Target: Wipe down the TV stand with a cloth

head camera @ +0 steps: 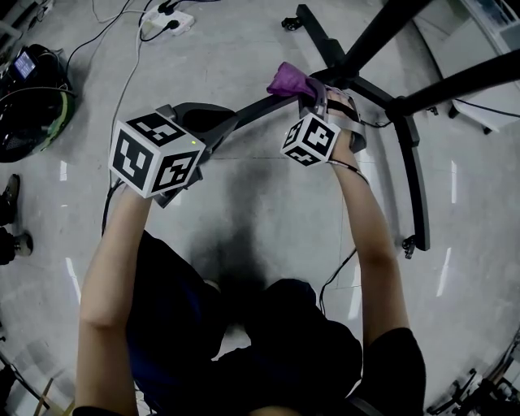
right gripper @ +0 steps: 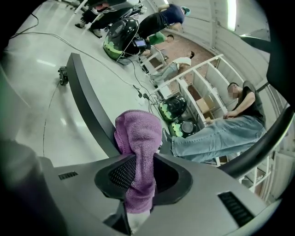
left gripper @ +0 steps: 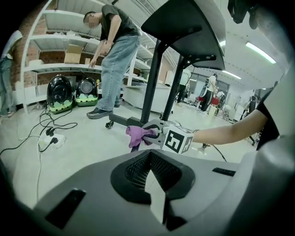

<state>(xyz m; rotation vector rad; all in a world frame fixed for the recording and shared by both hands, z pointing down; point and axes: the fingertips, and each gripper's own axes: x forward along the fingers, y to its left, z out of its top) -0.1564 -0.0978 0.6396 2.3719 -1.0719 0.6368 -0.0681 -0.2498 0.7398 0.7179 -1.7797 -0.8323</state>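
- Grey polished floor [head camera: 268, 211] carries the black TV stand [head camera: 416, 162], whose castered legs spread across it. The head view cuts off the stand's upper part.
- The right gripper [head camera: 311, 96] is clamped on a purple cloth [head camera: 288, 80], which lies against one leg.
- The left gripper [left gripper: 154, 184] has its jaws closed with nothing in them and is held near that same leg.
- A power strip [head camera: 166, 23] with cables lies beyond, and a bystander in jeans [left gripper: 113, 69] stands by shelves [left gripper: 60, 46].

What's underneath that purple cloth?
The purple cloth, clamped in the right tool, lies over the stand's dark leg. The spot it touches is covered.
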